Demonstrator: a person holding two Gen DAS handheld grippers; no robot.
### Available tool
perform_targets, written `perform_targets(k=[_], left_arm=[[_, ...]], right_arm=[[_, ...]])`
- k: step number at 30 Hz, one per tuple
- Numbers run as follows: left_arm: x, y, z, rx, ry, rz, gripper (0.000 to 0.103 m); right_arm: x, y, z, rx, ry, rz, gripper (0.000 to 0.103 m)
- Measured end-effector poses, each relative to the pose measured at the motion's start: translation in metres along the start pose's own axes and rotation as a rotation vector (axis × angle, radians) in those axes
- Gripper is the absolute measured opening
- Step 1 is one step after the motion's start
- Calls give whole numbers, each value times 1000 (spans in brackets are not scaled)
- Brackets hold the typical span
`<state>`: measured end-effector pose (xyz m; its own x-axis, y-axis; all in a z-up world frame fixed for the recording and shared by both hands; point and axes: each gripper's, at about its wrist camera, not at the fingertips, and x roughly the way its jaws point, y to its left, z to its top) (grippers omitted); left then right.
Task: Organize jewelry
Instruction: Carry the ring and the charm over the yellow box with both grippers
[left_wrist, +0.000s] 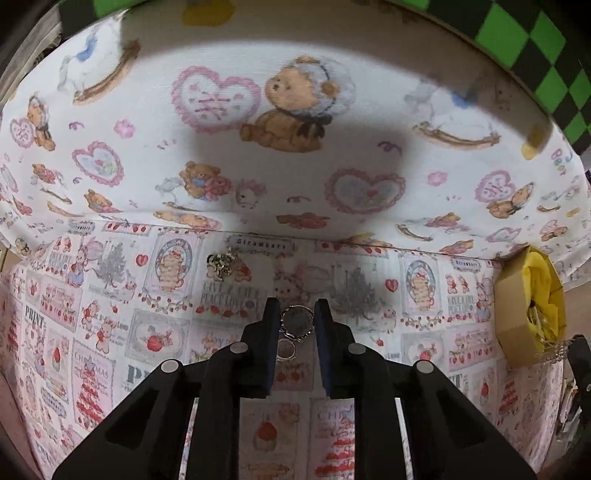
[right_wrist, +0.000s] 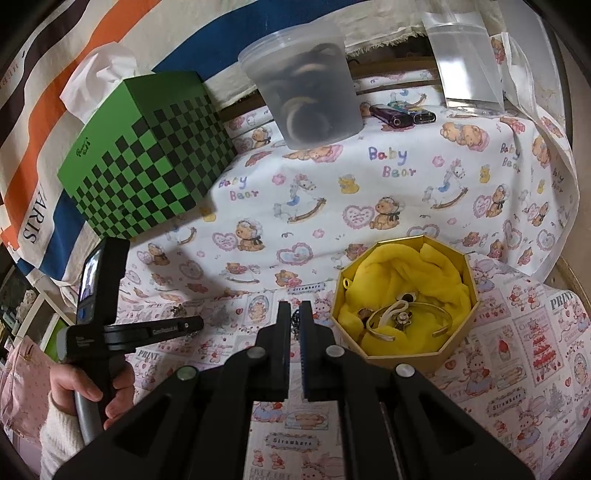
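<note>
The ring (left_wrist: 295, 322), a silvery piece with a round dark-grey face and a beaded rim, lies on the strawberry-print cloth (left_wrist: 110, 325) right between the fingertips of my left gripper (left_wrist: 296, 314), its band showing just below the face. The jaws stand narrow around it, both pads (left_wrist: 272, 332) at the rim of the face; I judge they have it pinched, though I cannot be sure the right-hand pad presses rather than merely touches. To do this pick well I think I should keep the squeeze across the widest part of the face, lift straight up off the cloth so the fabric does not drag along, and watch that the ring does not swivel out sideways. A small gold charm (left_wrist: 221, 263) lies apart, farther up the cloth to the left, waiting its turn. The octagonal box (right_wrist: 406, 354) with its yellow lining sits off to the right, a bangle (right_wrist: 410, 317) and other pieces already inside; that looks like where the ring belongs. My right gripper (right_wrist: 294, 314) hangs beside the box with its jaws all but together and nothing between them that I can make out.
</note>
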<state>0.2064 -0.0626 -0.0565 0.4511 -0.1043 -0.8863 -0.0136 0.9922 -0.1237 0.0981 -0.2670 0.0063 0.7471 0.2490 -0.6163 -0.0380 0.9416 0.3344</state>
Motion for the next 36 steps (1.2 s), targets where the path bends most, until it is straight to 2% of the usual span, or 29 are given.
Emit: perform_targets(k=[8, 15, 24, 30, 36], left_arm=[[-32, -4, -13, 21, -52, -21, 18], [-77, 6, -42, 60, -132, -22, 18], [-139, 8, -37, 90, -234, -112, 18], [-166, -9, -36, 123, -293, -161, 18], [-179, -40, -37, 183, -320, -211, 18]], right_arm=[[-6, 3, 1, -4, -20, 15, 4], [-21, 6, 5, -10, -58, 45, 4], [-61, 10, 20, -28, -149, 136, 4], [-80, -2, 32, -60, -190, 92, 4], [-85, -27, 39, -1, -181, 69, 4]])
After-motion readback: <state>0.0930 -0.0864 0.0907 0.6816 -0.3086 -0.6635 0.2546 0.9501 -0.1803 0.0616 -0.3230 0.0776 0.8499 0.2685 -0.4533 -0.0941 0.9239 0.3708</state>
